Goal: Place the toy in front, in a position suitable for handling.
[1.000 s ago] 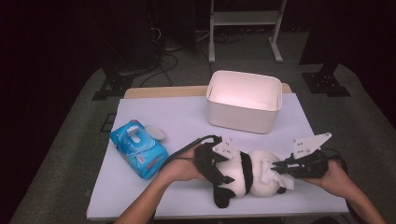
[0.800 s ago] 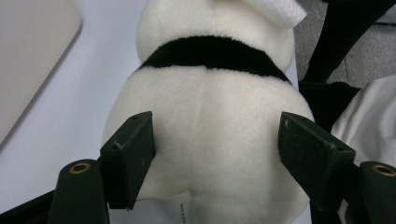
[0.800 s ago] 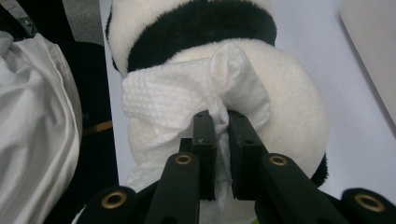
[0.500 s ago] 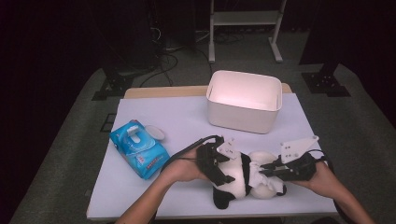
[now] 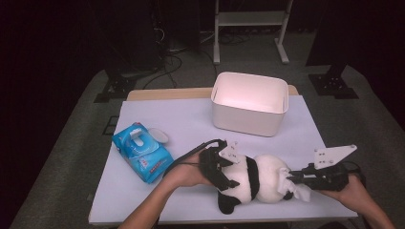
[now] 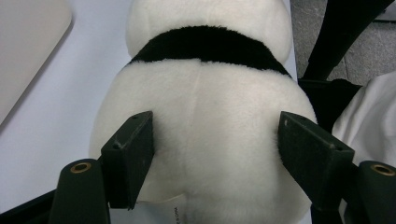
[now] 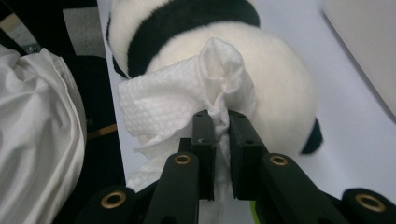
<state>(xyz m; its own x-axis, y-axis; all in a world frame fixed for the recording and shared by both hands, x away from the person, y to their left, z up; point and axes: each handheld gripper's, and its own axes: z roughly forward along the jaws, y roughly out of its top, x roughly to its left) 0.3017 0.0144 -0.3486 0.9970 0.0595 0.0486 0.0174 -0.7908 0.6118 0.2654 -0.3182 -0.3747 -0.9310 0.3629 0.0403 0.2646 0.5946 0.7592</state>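
Note:
A black-and-white panda plush (image 5: 255, 179) lies on its side near the table's front edge. My left gripper (image 5: 227, 174) is shut on its left end. In the left gripper view the pads (image 6: 133, 151) press into both sides of the white body (image 6: 210, 116), with my left gripper (image 6: 219, 144) straddling it. My right gripper (image 5: 293, 180) comes in from the right, shut on a crumpled white wipe (image 5: 300, 192). In the right gripper view the wipe (image 7: 187, 102) bunches out of my right gripper (image 7: 222, 126) and rests against the panda's white fur (image 7: 280, 79).
A blue pack of wet wipes (image 5: 142, 151) lies at the left of the table, its flap open. A white plastic bin (image 5: 250, 102) stands at the back right. The white tabletop (image 5: 181, 119) ends close in front of the panda. White cloth (image 7: 37, 116) hangs by the table's edge.
My right gripper slid left along the panda with the wipe, then drew back to the right. The left gripper and the panda stayed put.

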